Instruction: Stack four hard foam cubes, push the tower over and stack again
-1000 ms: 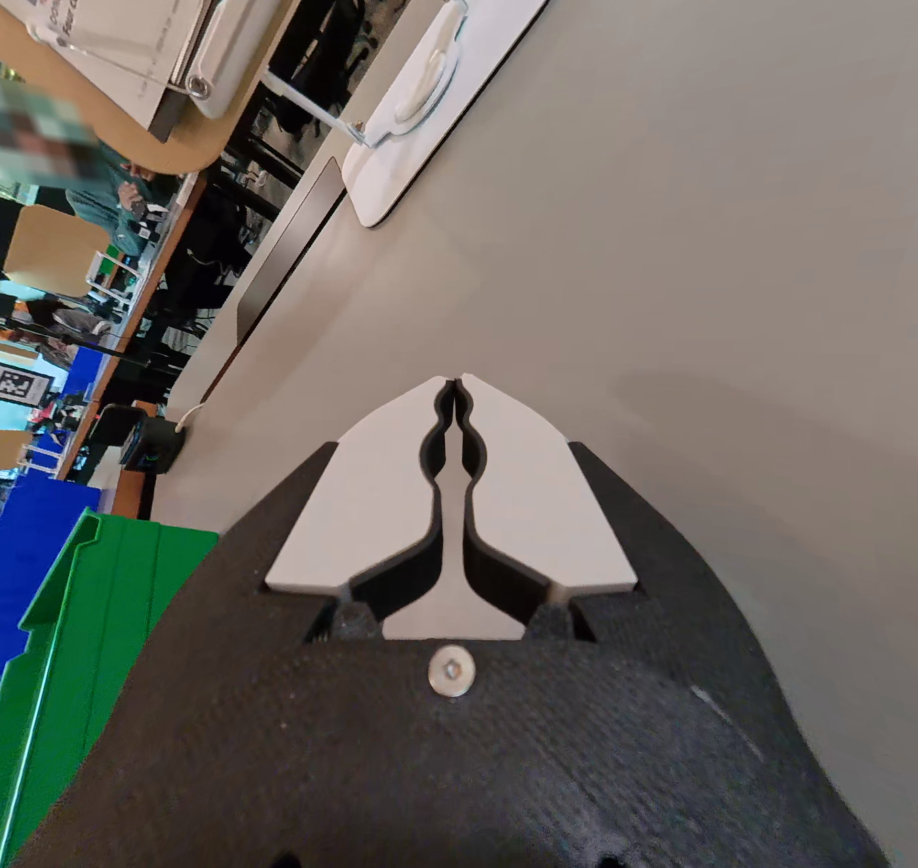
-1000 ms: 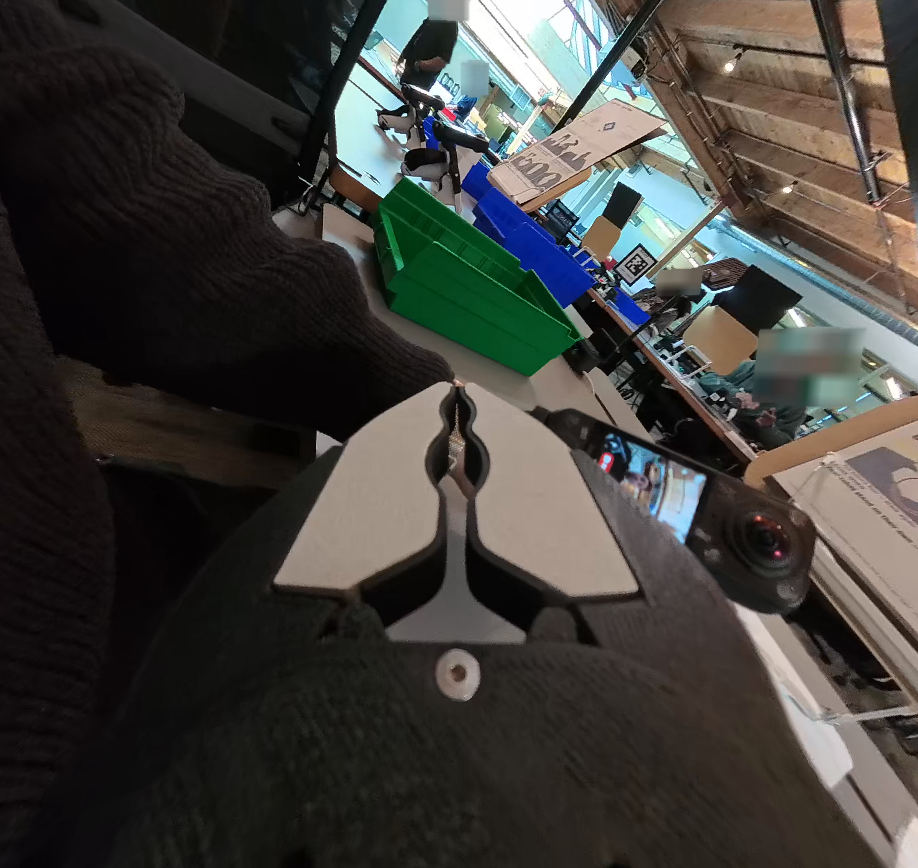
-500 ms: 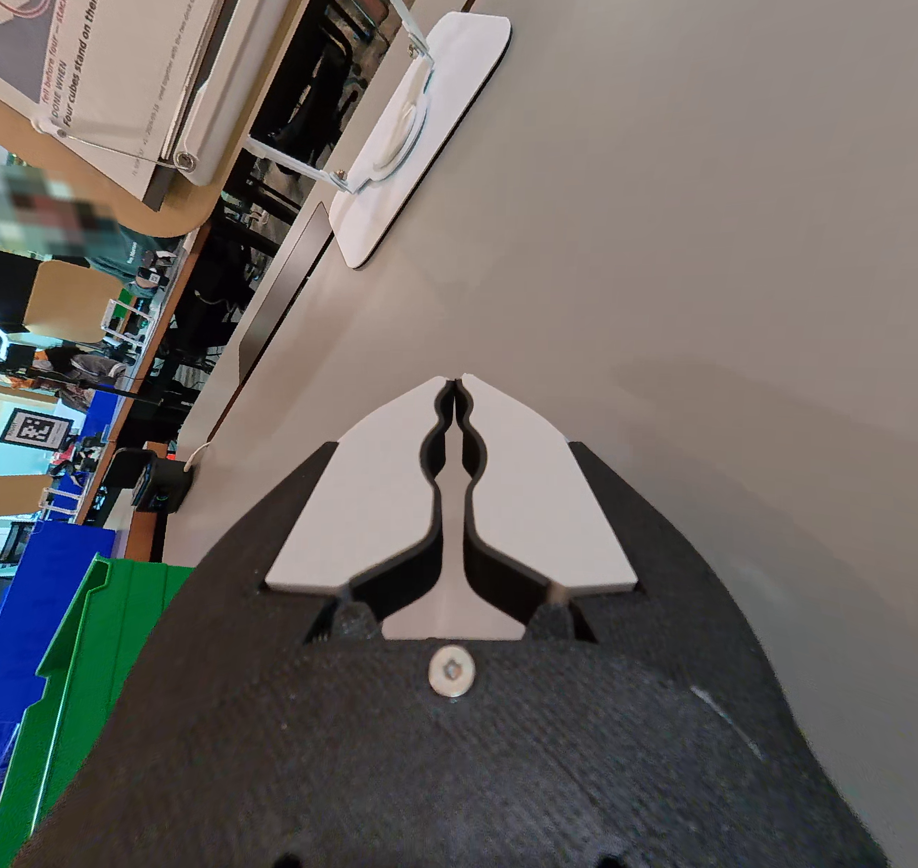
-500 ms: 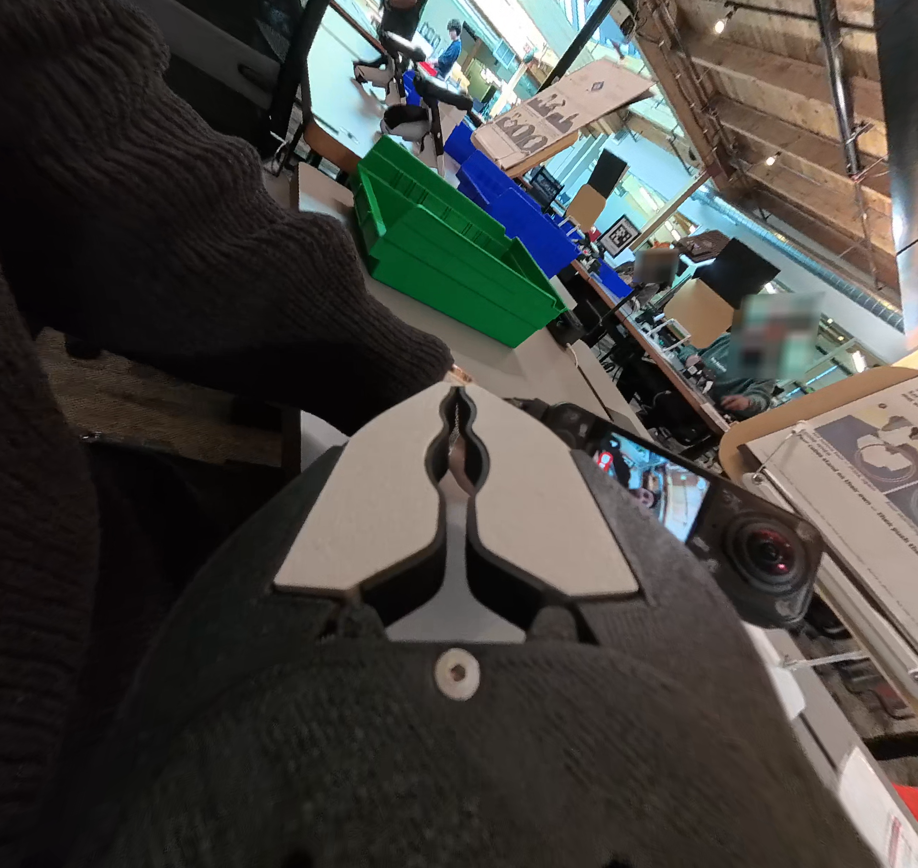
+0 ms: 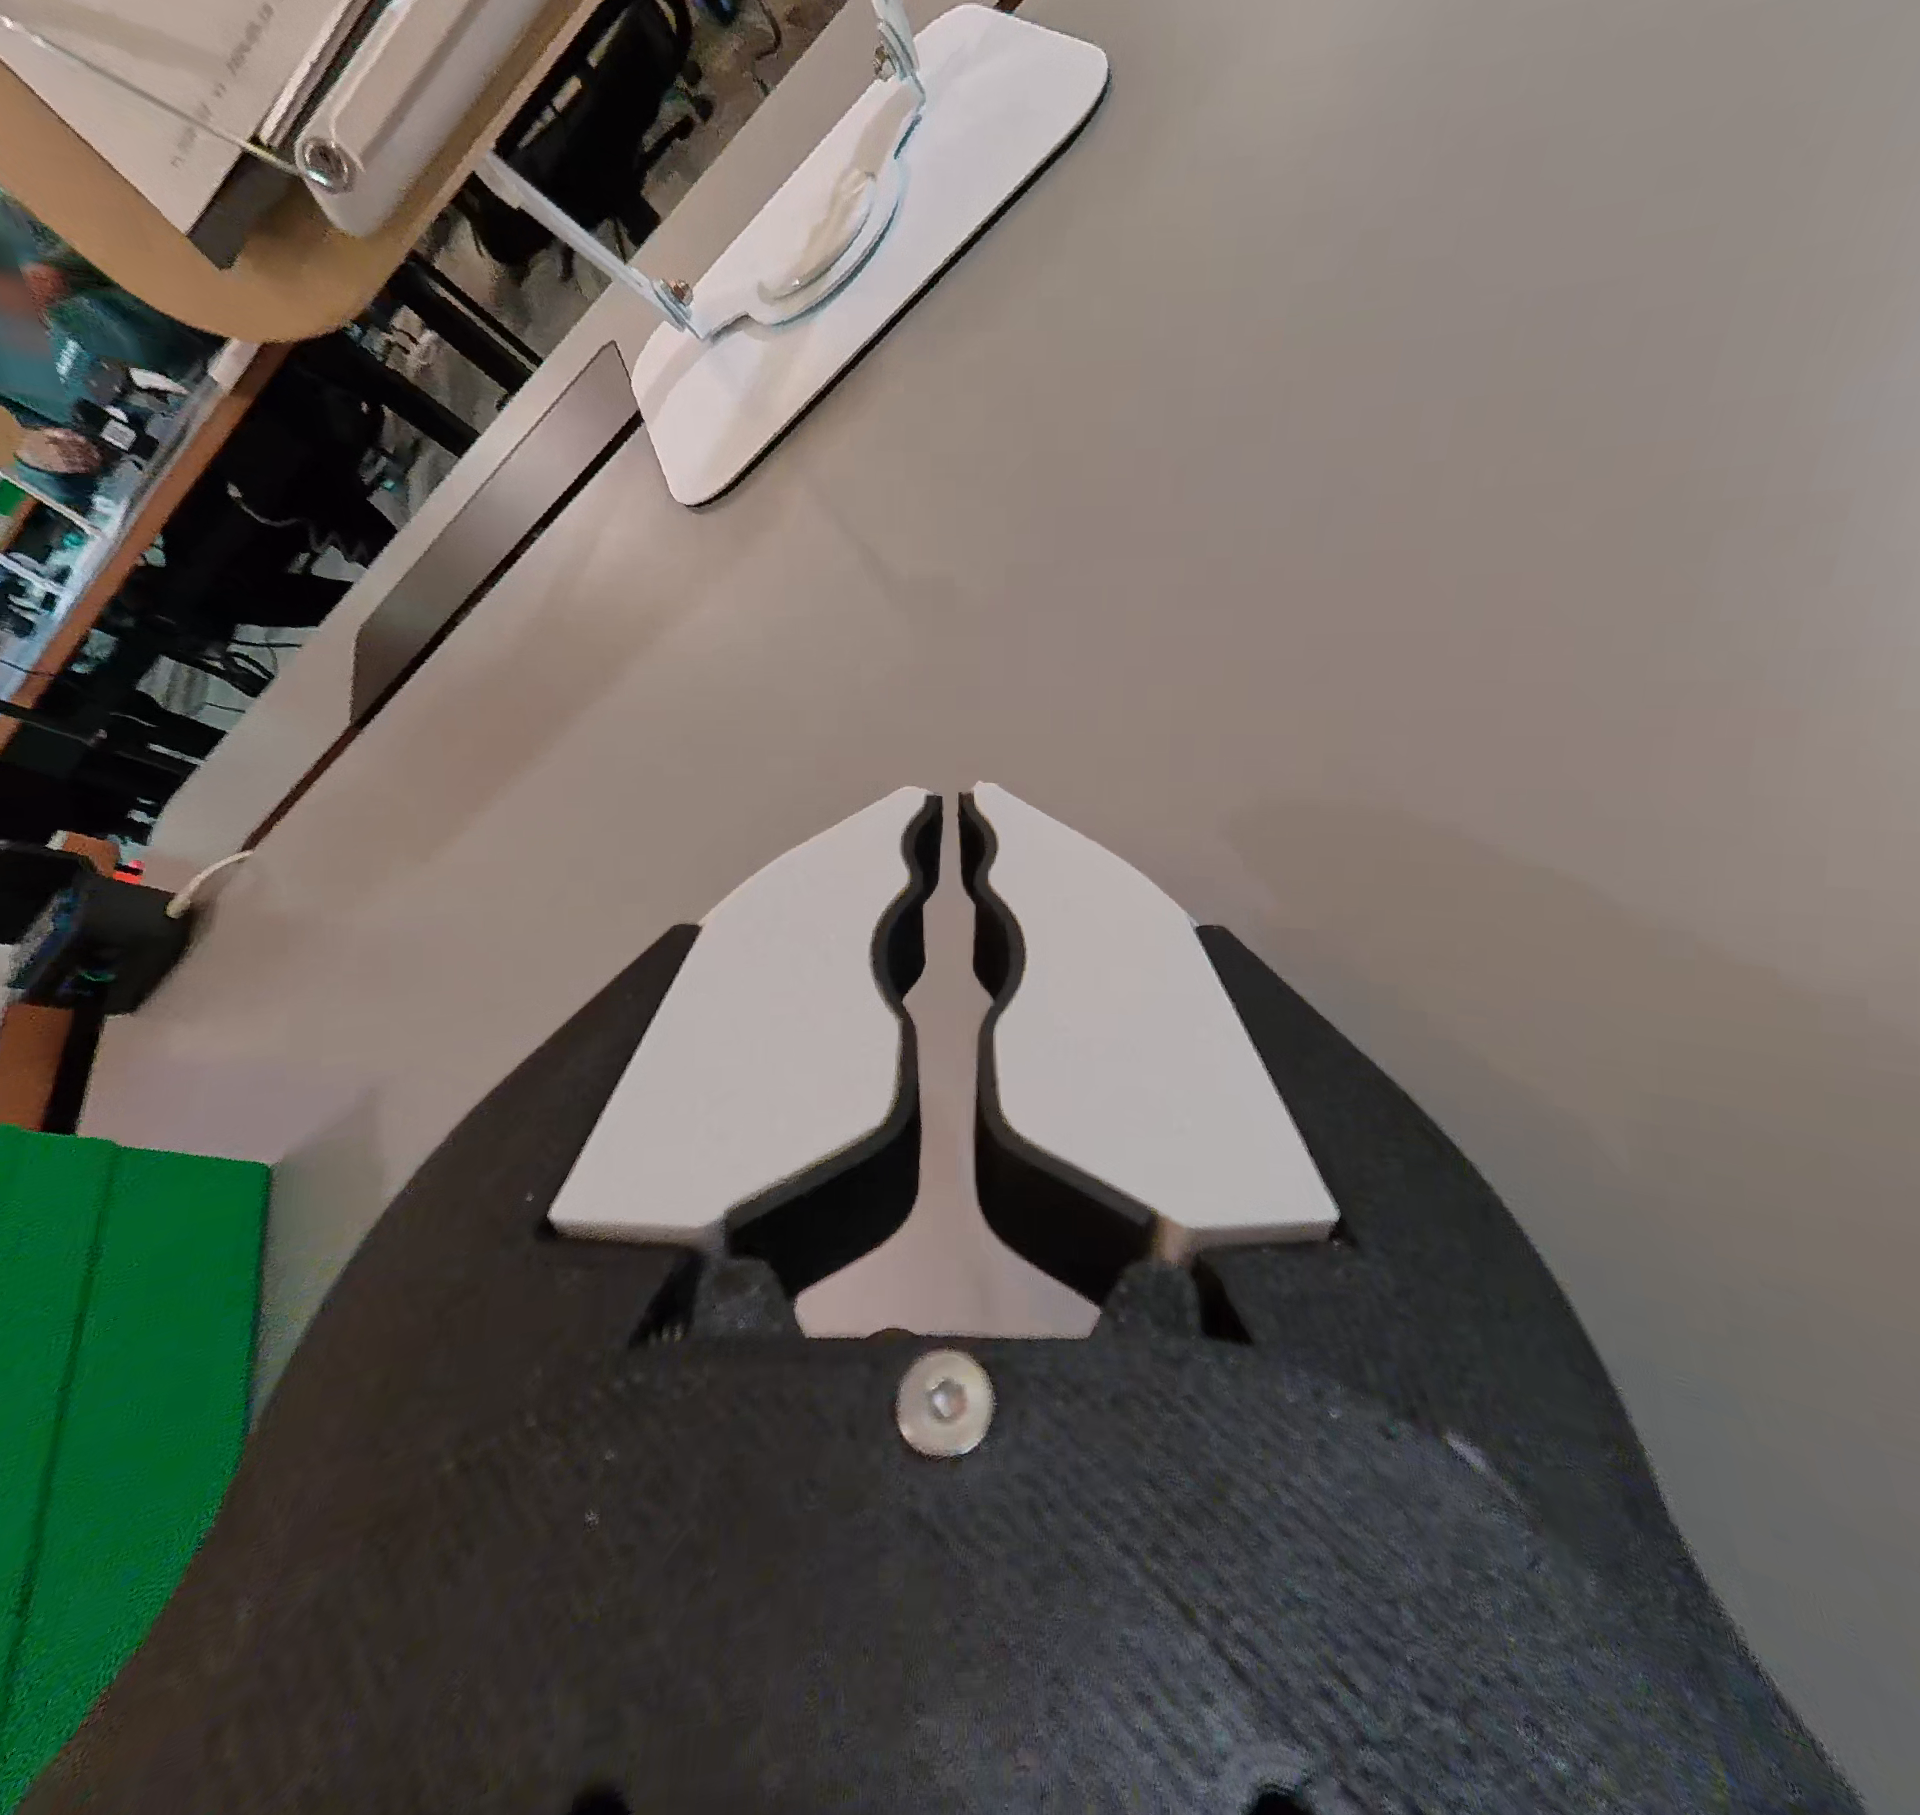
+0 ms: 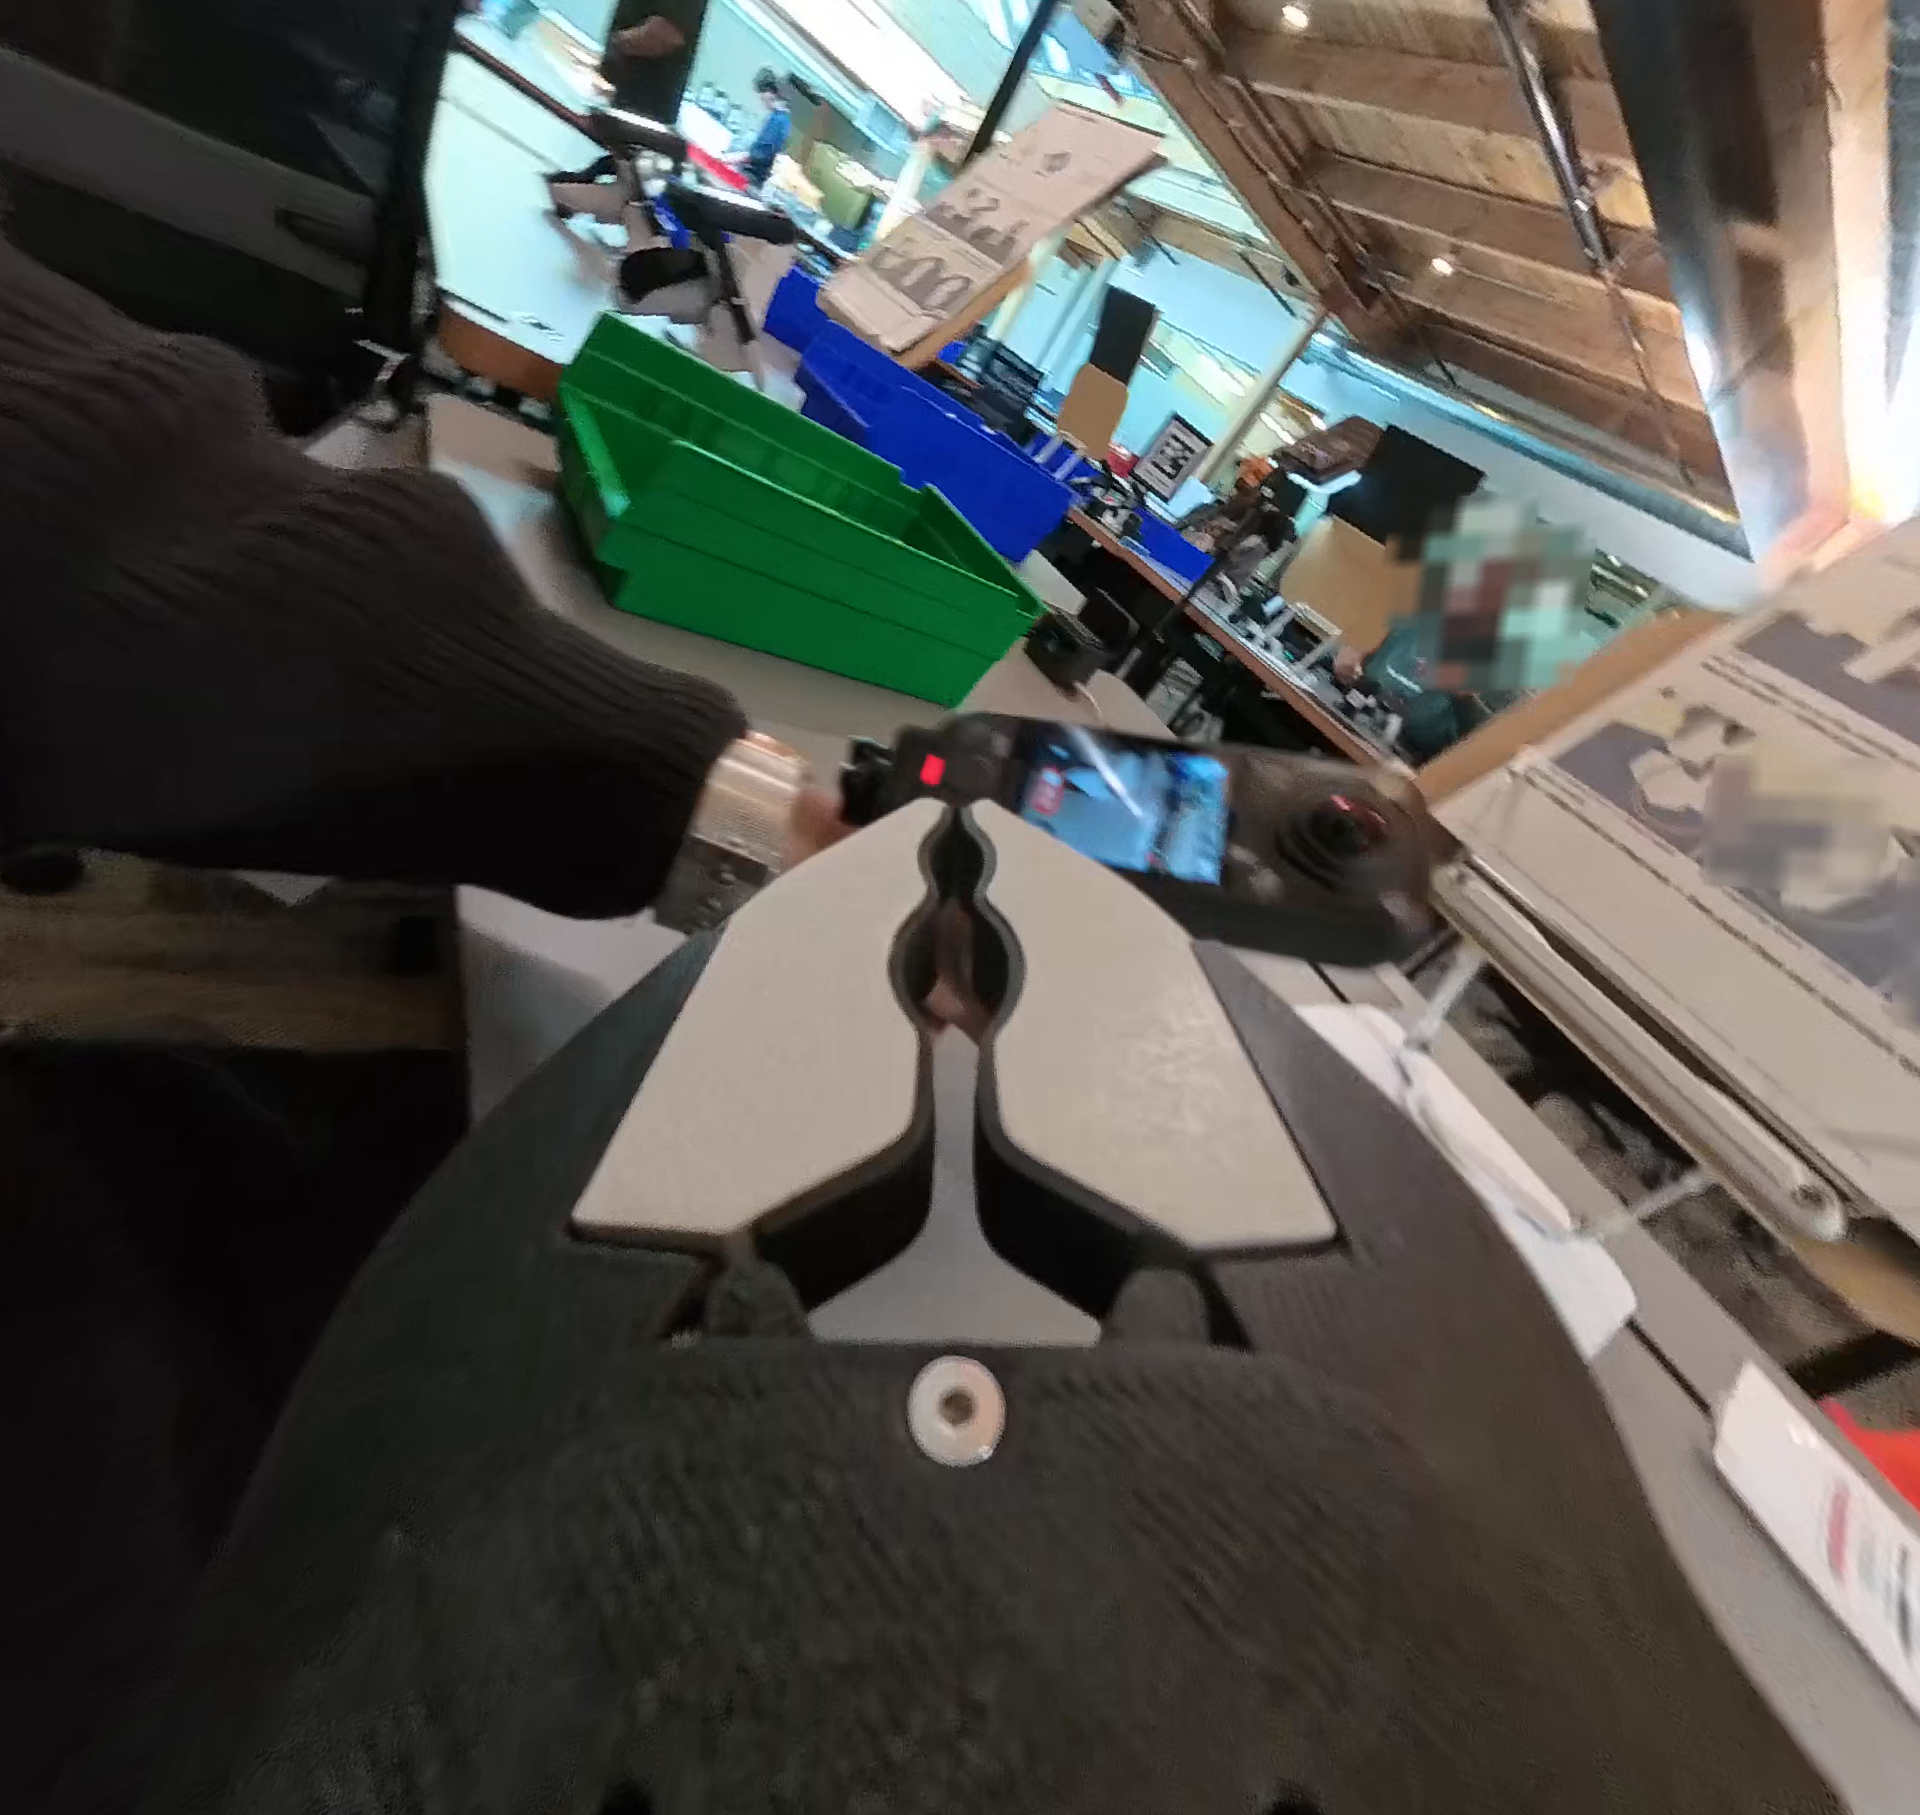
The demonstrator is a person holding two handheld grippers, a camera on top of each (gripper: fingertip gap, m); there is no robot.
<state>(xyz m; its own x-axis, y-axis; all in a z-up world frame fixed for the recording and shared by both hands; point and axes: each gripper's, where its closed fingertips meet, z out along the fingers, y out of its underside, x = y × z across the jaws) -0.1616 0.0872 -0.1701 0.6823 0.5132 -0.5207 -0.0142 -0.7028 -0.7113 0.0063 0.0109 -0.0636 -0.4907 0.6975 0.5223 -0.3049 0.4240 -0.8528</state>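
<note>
No foam cube shows in either view. My left gripper (image 5: pixel 957 797) is shut and empty, its grey fingers (image 5: pixel 810 1017) together, tilted low over the bare grey table (image 5: pixel 1455 539). My right gripper (image 6: pixel 958 809) is shut and empty, pointing sideways across the table toward the left hand's dark knitted sleeve (image 6: pixel 312 643). The other gripper's camera (image 6: pixel 1195 830) sits just beyond my right fingertips.
A white stand base (image 5: pixel 873 259) with a metal arm holds a paper board (image 5: pixel 208 30) at the table's far edge. Green bins (image 6: pixel 769 560) (image 5: pixel 114 1453) and blue bins (image 6: pixel 925 446) stand at the left. A sign board (image 6: pixel 1714 830) is at the right. People sit in the background. The grippers' ends are close to 20 centimeters from one another.
The left gripper has swung so the stand base sits more central in its view. The right gripper has turned, showing more of the other hand and camera. Both stay shut.
</note>
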